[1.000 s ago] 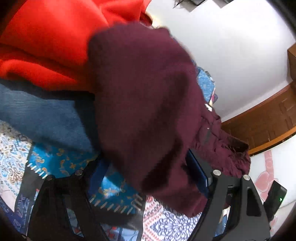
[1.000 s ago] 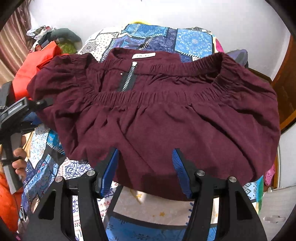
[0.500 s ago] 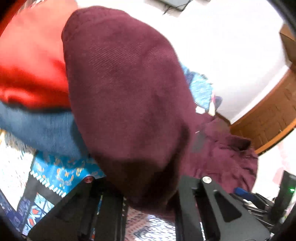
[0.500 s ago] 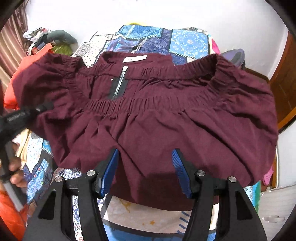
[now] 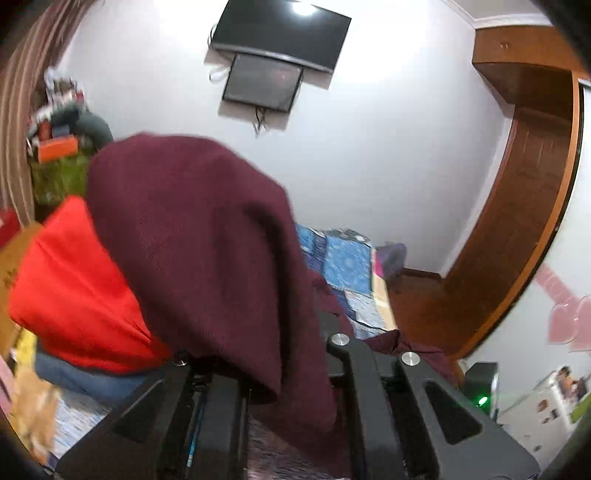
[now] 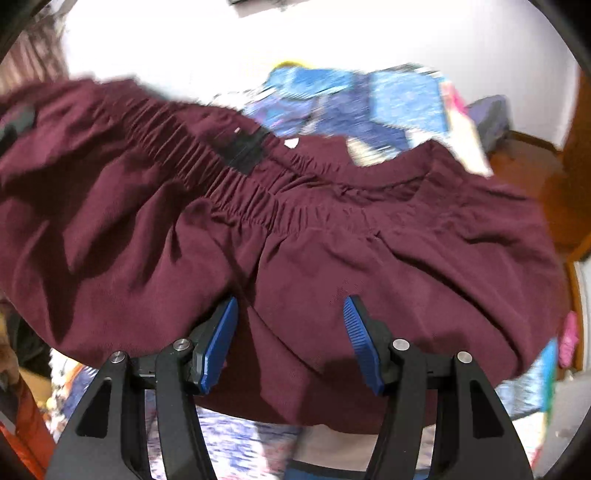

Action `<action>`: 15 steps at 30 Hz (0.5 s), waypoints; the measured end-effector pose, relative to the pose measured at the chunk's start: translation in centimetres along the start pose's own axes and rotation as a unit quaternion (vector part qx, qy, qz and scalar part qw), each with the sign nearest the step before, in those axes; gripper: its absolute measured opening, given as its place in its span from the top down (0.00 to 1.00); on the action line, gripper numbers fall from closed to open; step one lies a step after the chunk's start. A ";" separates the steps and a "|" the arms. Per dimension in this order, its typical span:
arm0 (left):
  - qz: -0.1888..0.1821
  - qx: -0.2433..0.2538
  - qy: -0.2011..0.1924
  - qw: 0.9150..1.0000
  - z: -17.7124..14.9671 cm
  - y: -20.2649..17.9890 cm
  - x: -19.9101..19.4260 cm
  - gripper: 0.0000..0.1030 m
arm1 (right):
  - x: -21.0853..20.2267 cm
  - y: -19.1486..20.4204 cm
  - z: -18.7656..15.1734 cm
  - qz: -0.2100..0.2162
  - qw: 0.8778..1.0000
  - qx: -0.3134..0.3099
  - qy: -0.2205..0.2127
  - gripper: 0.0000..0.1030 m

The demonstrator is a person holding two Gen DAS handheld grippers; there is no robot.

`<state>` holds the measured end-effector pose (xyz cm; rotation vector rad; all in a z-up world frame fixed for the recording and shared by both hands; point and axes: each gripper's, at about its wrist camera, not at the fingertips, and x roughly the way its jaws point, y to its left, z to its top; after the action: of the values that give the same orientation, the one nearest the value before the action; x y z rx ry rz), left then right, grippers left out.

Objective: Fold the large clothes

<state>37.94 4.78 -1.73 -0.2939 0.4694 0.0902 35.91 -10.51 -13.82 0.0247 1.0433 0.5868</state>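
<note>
One maroon garment (image 6: 295,240), one red cloth (image 5: 81,295), two wall-mounted screens (image 5: 280,35) (image 5: 262,83) — and two grippers (image 5: 258,380) (image 6: 290,343) at work

Beneath me is a bed (image 6: 402,96) under a blue patchwork-print cotton cover. A gathered maroon woven garment (image 6: 314,258) sprawls across its near part, its far edge resting on the cover. Beside that, a bright red fabric heap (image 5: 74,288) sits on folded blue denim (image 5: 85,380).
</note>
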 end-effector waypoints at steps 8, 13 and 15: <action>0.035 0.073 0.026 0.996 -1.8 -0.7 0.8 0.93 | 6.5 5.3 -0.6 0.044 0.993 -0.062 0.089 0.46; 0.012 0.093 0.047 0.994 -2.7 -1.5 2.6 0.93 | 3.1 2.9 -0.8 0.036 0.997 -0.055 0.050 0.46; -0.010 0.104 0.062 0.993 -3.3 -2.9 3.6 0.93 | 1.2 0.9 -1.2 0.024 0.998 -0.040 0.029 0.46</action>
<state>40.11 1.10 -5.46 -0.0999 0.5937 0.0038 34.92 -9.48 -15.13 -0.0381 1.0760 0.6759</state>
